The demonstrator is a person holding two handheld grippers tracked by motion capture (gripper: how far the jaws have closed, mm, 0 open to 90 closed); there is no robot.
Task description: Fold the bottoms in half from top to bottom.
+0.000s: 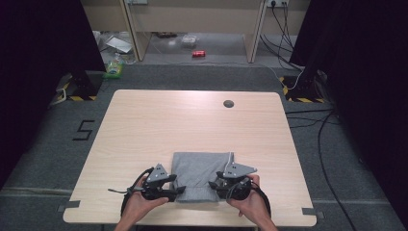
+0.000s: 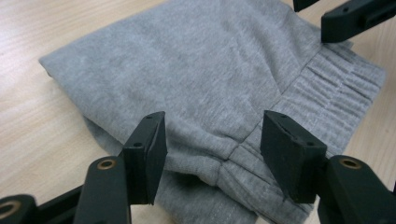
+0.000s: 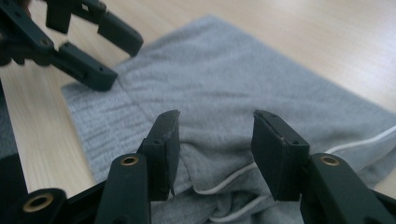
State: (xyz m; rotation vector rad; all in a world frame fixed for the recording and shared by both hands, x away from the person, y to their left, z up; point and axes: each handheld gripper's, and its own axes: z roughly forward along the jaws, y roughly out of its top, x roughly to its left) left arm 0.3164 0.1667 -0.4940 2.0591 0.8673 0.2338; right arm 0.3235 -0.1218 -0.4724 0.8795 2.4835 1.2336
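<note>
Hovering both grippers, left gripper and right gripper, jaws spread wide and empty, over the folded grey sweatpants at the table's near edge (soft, light, floppy); we'd pinch the thick ribbed waistband.

Garment: plain heather grey, no print; ribbed waistband in the same grey, lower centre of the high view.
Piping: thin white line along a grey edge, right side of the right gripper view.
Left gripper: black body, grey three-cornered plate; brass-coloured rivets at the bottom of the left gripper view.
Right gripper: black body, grey plate; brass-coloured rivets likewise.
Table: pale wood grain, faint lengthwise streaks; dark grey round cap near upper right of the top.
Floor: dark grey; black "5" mark at left; yellow-black hazard stripes at upper left and upper right.
Can: red, upper centre.
</note>
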